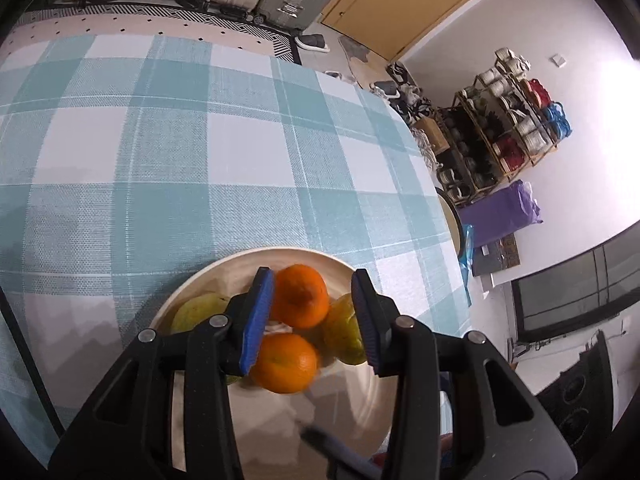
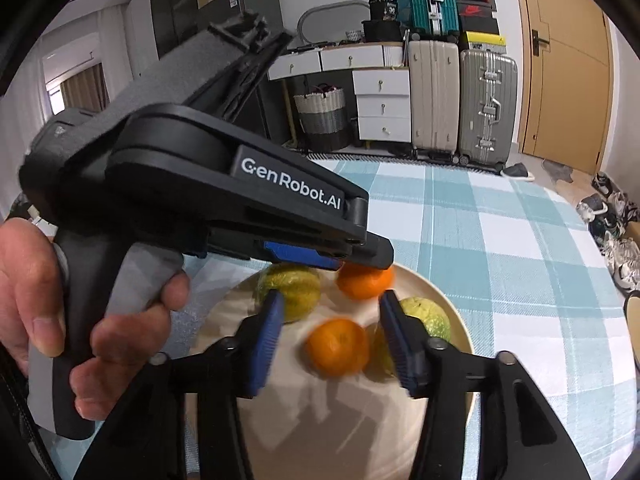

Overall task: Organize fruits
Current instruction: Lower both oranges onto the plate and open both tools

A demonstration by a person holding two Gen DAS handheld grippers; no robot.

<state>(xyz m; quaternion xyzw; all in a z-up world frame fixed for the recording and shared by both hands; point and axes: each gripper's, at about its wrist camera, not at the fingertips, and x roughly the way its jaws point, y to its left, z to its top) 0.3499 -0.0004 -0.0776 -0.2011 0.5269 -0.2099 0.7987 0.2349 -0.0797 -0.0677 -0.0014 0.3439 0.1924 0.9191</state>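
The bench [image 1: 160, 152] wears a blue-and-white checked cloth, and on it sits a cream plate [image 2: 448, 300] holding two oranges and greenish-yellow fruits. Over the plate, the left gripper [image 1: 310, 316], marked "GenRobot.AI", has its jaws wide around the far orange [image 1: 301, 296], apparently without squeezing. The right gripper [image 2: 330, 342] has its jaws wide either side of the near orange [image 2: 337, 346].
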